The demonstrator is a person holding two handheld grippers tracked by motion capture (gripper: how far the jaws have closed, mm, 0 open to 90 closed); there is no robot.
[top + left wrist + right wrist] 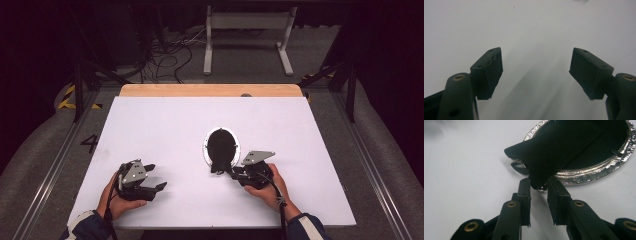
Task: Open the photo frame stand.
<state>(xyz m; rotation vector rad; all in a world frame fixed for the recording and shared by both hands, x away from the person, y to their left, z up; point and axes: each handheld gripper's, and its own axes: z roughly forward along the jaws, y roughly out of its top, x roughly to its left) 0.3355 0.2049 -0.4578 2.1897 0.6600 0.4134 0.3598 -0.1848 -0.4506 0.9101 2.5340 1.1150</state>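
Right gripper (539,188) is pinching the stand flap!
It is gripping the oval photo frame's (221,146) black easel stand (554,147), nothing lifted yet; left gripper (152,176) is waiting open, empty.

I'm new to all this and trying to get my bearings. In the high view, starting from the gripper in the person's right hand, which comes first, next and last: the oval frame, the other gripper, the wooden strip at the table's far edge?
1. Oval frame: at the right gripper tips, centre of the table.
2. Left gripper: off to the left, near edge.
3. Wooden strip: along the far edge.
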